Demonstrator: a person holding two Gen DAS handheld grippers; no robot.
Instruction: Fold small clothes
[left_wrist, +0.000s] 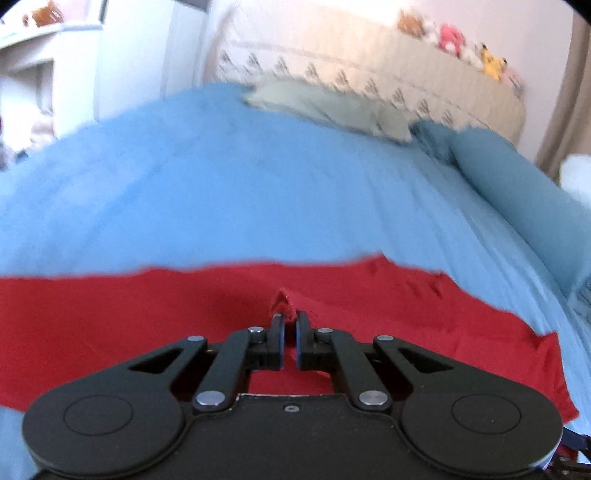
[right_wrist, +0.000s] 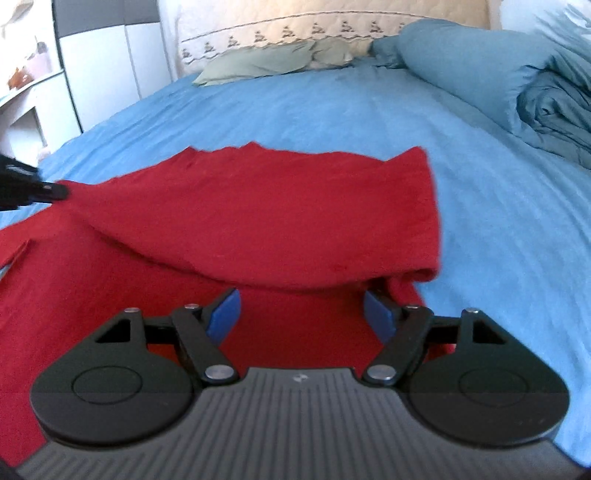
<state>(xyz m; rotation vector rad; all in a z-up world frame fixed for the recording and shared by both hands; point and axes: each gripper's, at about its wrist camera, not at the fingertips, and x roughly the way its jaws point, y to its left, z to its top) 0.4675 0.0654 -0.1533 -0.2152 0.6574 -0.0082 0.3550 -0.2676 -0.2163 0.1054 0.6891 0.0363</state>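
The red garment (right_wrist: 258, 206) lies spread on the blue bed sheet (right_wrist: 498, 221), one layer already turned over onto itself so that a thick fold runs across its near side.

On the left, the left tongs (left_wrist: 290, 319) are clenched on a small peak of red cloth; a pinch of fabric pokes up between the tips. From the right-hand camera they (right_wrist: 51, 190) show at the left edge, with the cloth drawn taut toward them. The bite looks thin to me, only a nip of one layer. If that hand pulls hard or lifts fast, the cloth could slip out, or it could drag the whole garment sideways and undo the fold rather than carry one edge over.

In the middle, the folded layer sags and is not smooth, so a crease pressed in now would likely come out crooked.

On the right, the right tongs (right_wrist: 301, 314) stand wide apart, grasping nothing, hovering just over the near edge of the garment with the rolled fold just ahead of the blue pads (right_wrist: 376, 314). The risk here, as I judge it, is that they close on both layers at once, or only on the lower one, and the two hands then work against each other. Beyond that, the heaped blue duvet (right_wrist: 535, 92) and the green pillow (right_wrist: 258, 62) sit well apart and should not interfere.
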